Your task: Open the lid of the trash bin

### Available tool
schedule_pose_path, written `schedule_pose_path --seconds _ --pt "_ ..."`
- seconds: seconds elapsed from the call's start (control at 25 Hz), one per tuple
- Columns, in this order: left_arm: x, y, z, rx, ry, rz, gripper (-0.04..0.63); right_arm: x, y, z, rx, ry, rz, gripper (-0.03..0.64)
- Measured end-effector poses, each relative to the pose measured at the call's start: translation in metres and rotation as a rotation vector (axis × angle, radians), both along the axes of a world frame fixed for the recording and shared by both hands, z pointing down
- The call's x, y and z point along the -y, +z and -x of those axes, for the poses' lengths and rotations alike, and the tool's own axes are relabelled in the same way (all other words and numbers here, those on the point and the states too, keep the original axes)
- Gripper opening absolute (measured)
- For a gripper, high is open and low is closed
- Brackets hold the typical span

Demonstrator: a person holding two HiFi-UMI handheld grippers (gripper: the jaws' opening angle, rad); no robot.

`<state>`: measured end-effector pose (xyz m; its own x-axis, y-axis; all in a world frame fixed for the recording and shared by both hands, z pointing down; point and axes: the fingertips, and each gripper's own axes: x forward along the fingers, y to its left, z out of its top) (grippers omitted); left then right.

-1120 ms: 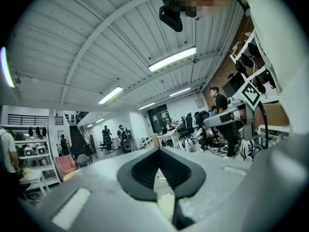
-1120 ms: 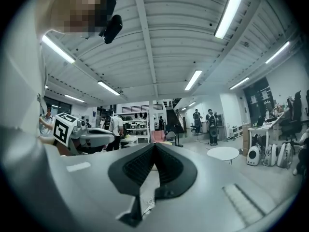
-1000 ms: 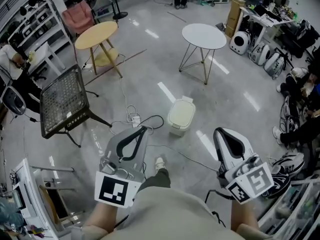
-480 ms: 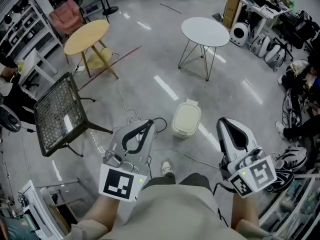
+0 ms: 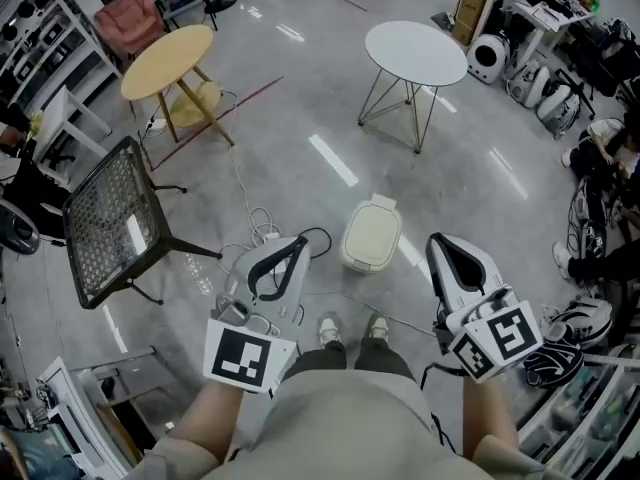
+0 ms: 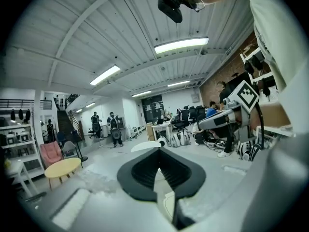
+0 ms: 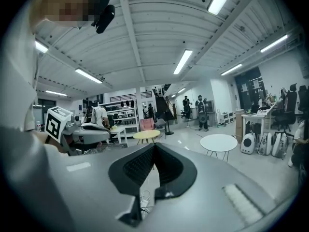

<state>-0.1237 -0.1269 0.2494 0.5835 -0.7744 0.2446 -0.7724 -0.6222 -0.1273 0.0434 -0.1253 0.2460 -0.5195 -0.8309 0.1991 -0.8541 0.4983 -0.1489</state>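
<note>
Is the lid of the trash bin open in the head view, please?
No, the lid lies flat and shut on top of the cream trash bin, which stands on the floor.

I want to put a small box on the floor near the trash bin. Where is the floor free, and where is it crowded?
Free: the floor between the trash bin and the white round table, and also the open strip to the right of the bin. Crowded: left of the bin, where cables lie on the floor beside the mesh chair.
</note>
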Motion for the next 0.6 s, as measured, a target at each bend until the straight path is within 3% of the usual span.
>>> schedule_pose_path --seconds 0.32,0.6 --pt "0.037 0.071 -0.02 0.026 -0.052 0.135 0.002 0.049 0.1 -0.017 0.003 -0.001 0.179 0.003" --pt "0.062 0.162 -0.032 0.094 0.015 0.214 0.002 0.075 0.215 -0.015 -0.017 0.013 0.338 0.003"
